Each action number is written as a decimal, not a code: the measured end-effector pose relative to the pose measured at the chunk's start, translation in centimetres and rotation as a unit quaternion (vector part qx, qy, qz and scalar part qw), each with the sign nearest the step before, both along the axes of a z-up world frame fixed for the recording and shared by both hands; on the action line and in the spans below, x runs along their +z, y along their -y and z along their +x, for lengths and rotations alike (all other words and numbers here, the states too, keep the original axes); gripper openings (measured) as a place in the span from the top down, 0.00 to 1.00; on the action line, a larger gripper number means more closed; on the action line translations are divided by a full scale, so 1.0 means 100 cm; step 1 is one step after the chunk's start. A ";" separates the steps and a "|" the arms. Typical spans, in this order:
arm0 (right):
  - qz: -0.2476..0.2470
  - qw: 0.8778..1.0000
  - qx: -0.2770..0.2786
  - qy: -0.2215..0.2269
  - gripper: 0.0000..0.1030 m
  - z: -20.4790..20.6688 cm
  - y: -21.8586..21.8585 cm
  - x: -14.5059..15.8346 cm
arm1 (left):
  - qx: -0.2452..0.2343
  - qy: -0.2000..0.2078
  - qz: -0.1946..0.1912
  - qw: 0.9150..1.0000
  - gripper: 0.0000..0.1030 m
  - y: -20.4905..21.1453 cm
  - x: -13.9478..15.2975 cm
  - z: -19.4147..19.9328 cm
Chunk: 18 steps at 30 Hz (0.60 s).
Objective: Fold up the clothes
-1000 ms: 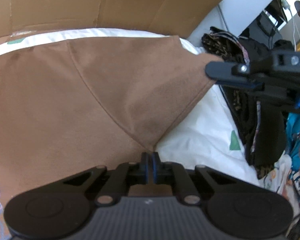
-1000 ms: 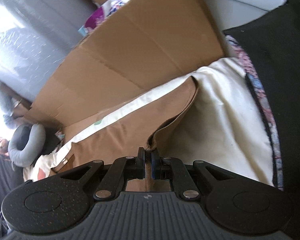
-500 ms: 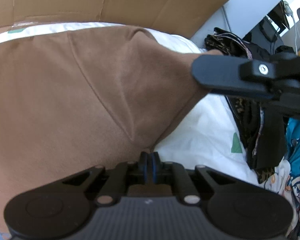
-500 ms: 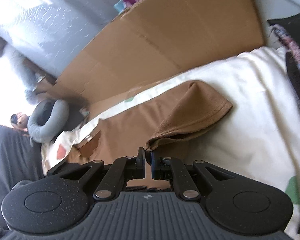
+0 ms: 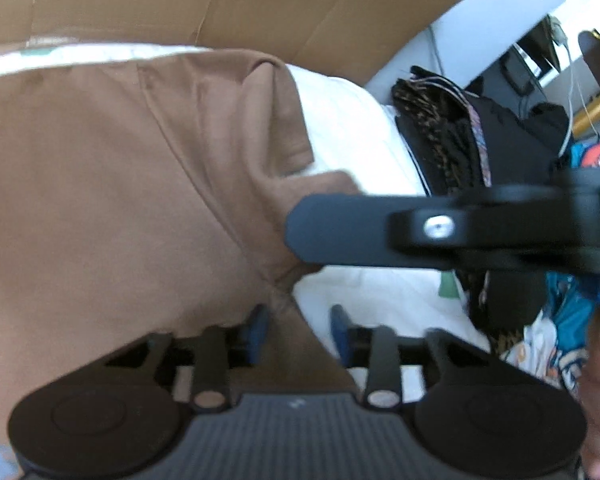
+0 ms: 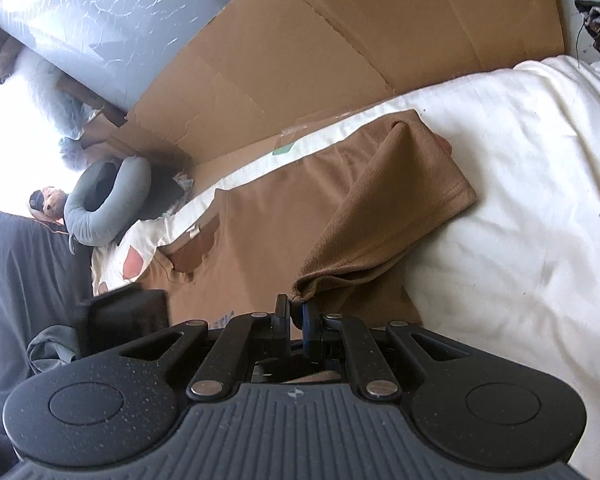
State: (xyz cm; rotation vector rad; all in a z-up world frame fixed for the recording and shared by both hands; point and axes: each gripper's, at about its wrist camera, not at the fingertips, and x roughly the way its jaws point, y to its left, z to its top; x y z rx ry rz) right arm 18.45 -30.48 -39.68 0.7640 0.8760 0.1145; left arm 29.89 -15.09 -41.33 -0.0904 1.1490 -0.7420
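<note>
White bedding (image 6: 520, 200) covers the work surface, with a creased cardboard sheet (image 6: 340, 40) standing along its far edge. On it lies the brown shirt (image 5: 80, 200), spread flat over most of the left and middle of the bedding. Its right sleeve (image 6: 400, 200) is lifted and folded back over the body.

The right gripper (image 6: 296, 316) is pinched tight on the sleeve's hem, holding it just above the shirt. In the left wrist view this gripper crosses from the right as a dark bar, touching the bunched sleeve and hiding part of the bedding behind it.

The left gripper (image 5: 296, 328) has its jaws spread wide, with the shirt's side edge lying between the blue pads (image 5: 256, 328), gripped by neither.

A pile of dark clothes (image 5: 452, 140) lies off the bedding's right end, and colourful printed fabric (image 5: 560, 328) lies nearer. A grey neck pillow (image 6: 108, 200) sits past the shirt's collar end. Bare bedding to the right of the sleeve gives open room there.
</note>
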 end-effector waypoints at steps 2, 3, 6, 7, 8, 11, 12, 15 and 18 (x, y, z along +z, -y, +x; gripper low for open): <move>-0.004 1.000 0.004 -0.003 0.96 0.001 -0.002 -0.003 | -0.003 0.005 0.011 1.000 0.49 -0.008 0.007 0.001; -0.006 1.000 0.006 -0.005 0.96 0.001 -0.004 -0.004 | -0.002 0.006 0.016 1.000 0.49 -0.012 0.011 0.003; -0.011 1.000 0.014 -0.010 0.94 0.003 -0.009 -0.007 | -0.002 0.008 0.030 1.000 0.49 -0.026 0.021 0.006; -0.014 1.000 0.019 -0.011 0.93 0.003 -0.012 -0.008 | -0.001 0.008 0.034 0.999 0.49 -0.030 0.025 0.007; -0.018 0.999 0.024 -0.013 0.93 0.003 -0.014 -0.008 | -0.001 0.009 0.039 0.999 0.48 -0.034 0.028 0.009; -0.022 0.999 0.032 -0.018 0.88 0.001 -0.017 -0.010 | 0.000 0.011 0.053 0.999 0.44 -0.048 0.039 0.012; -0.020 0.999 0.032 -0.018 0.81 0.000 -0.017 -0.010 | -0.001 0.012 0.056 0.998 0.43 -0.050 0.041 0.013; -0.020 0.999 0.037 -0.018 0.71 -0.005 -0.017 -0.011 | -0.004 0.017 0.062 0.998 0.40 -0.049 0.043 0.014; -0.032 0.998 0.042 -0.020 0.71 -0.010 -0.017 -0.012 | -0.008 0.020 0.070 0.997 0.40 -0.044 0.041 0.014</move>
